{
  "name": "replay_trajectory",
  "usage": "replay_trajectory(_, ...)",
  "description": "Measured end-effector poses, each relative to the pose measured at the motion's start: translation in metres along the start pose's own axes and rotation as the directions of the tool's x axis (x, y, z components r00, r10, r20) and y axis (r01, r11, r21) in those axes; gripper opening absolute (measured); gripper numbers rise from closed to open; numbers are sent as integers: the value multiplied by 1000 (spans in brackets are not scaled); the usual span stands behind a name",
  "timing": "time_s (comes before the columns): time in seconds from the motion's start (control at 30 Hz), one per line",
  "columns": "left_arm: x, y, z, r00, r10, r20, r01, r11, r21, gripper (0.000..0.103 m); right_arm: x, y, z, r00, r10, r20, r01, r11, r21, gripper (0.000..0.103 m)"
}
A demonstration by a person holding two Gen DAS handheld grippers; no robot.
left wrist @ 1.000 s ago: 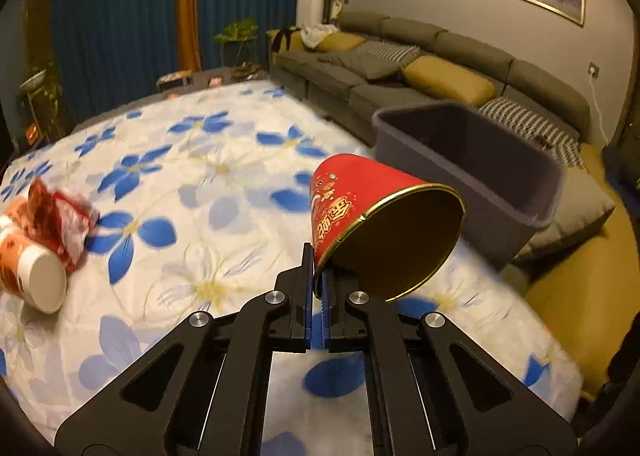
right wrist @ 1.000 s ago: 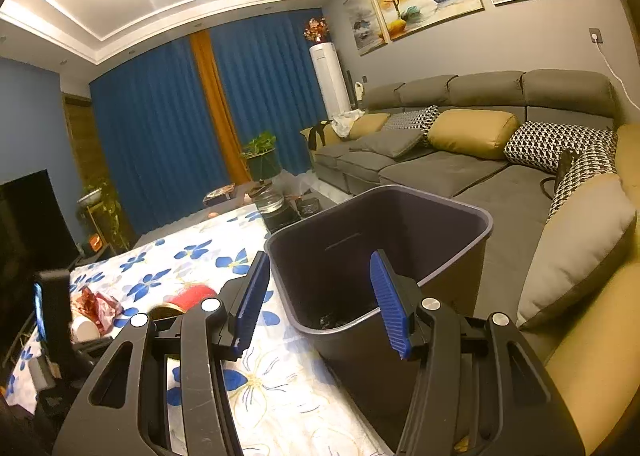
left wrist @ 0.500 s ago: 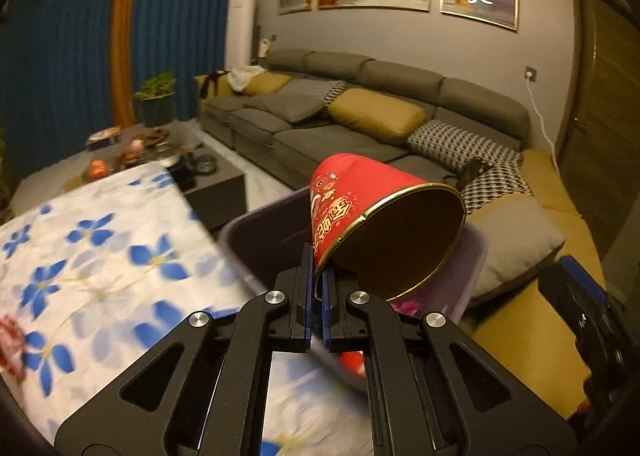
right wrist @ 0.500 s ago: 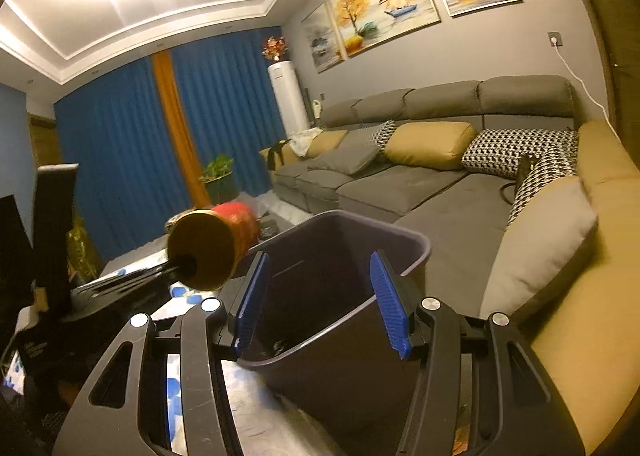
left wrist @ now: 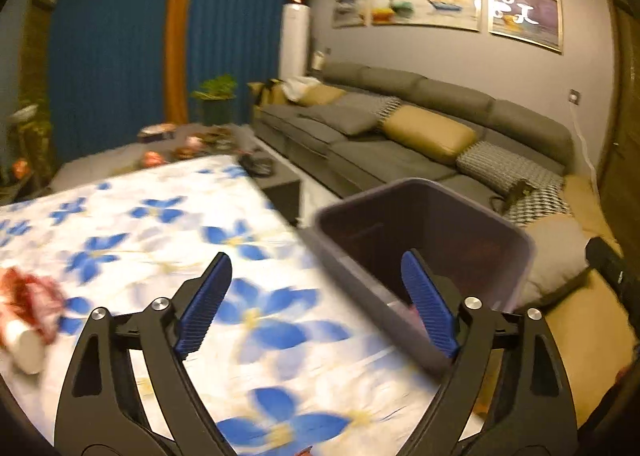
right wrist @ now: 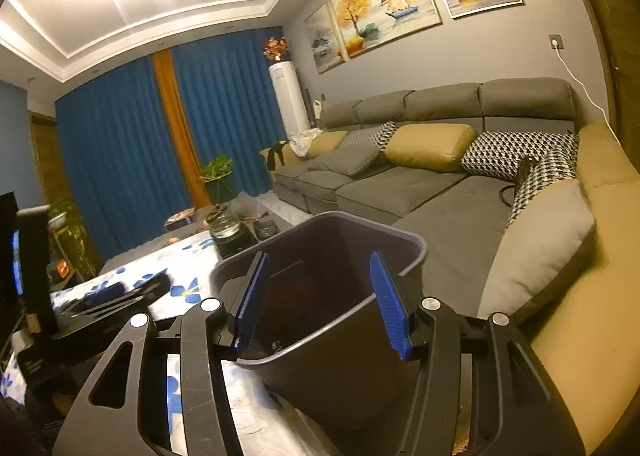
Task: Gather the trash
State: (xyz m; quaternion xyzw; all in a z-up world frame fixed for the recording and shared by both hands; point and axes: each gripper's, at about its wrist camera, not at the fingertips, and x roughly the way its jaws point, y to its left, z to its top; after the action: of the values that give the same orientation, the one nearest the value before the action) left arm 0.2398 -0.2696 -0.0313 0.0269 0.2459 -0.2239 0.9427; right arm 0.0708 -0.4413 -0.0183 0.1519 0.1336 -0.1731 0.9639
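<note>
My left gripper [left wrist: 316, 296] hangs over the flowered tablecloth [left wrist: 160, 240], its jaws opening wide with nothing between them. The dark grey bin [left wrist: 420, 223] is just to its right, tilted, and the red cup is out of sight. On the cloth at far left lie a crumpled red wrapper [left wrist: 28, 292] and a white cup [left wrist: 24, 340]. In the right wrist view my right gripper [right wrist: 320, 304] clasps the near wall of the bin [right wrist: 340, 240]; its jaws are opening slightly with the rim still between the pads. My left gripper [right wrist: 132, 290] shows as a dark blur beside the bin.
A grey sofa [right wrist: 400, 183] with yellow and patterned cushions runs along the right wall, close behind the bin. A low dark table [left wrist: 276, 179] with jars and small items stands past the far table edge. A plant [left wrist: 216, 95] and blue curtains are at the back.
My left gripper has let go of the red cup and spread wide; the cup is gone from view. Its view has swung left, back over the table. The right gripper still has the bin.
</note>
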Motion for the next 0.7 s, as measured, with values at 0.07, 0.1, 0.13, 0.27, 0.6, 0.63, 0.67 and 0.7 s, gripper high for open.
replay_trajectory(0.07,-15,16,-4,999,51,15,-51,999,-4,89,-3,6,-1,1000,22,-1,-22,1000,-8,57)
replay_trajectory(0.1,-24,25,-7,997,77,23,-77,997,-5,91,-4,10,-1,1000,30,-2,-31,999,-13,57)
replay_trajectory(0.13,-34,37,-11,993,113,31,-113,994,-8,91,-5,16,-2,999,46,-4,-46,999,-20,57)
replay_trajectory(0.27,-65,84,-28,974,227,28,-226,973,-38,93,-9,43,-6,995,99,-18,-100,994,-50,60)
replay_trajectory(0.6,-131,223,-74,891,452,-49,-452,871,-192,95,-10,153,-42,946,291,-142,-311,939,-149,67)
replay_trajectory(0.63,-136,234,-78,888,456,-54,-457,865,-206,95,-10,165,-47,937,312,-158,-336,929,-158,68)
replay_trajectory(0.67,-140,244,-81,886,459,-60,-460,860,-222,95,-9,181,-54,925,335,-179,-364,916,-170,69)
replay_trajectory(0.7,-142,250,-81,886,460,-63,-461,857,-231,95,-9,192,-58,917,348,-194,-382,906,-180,69)
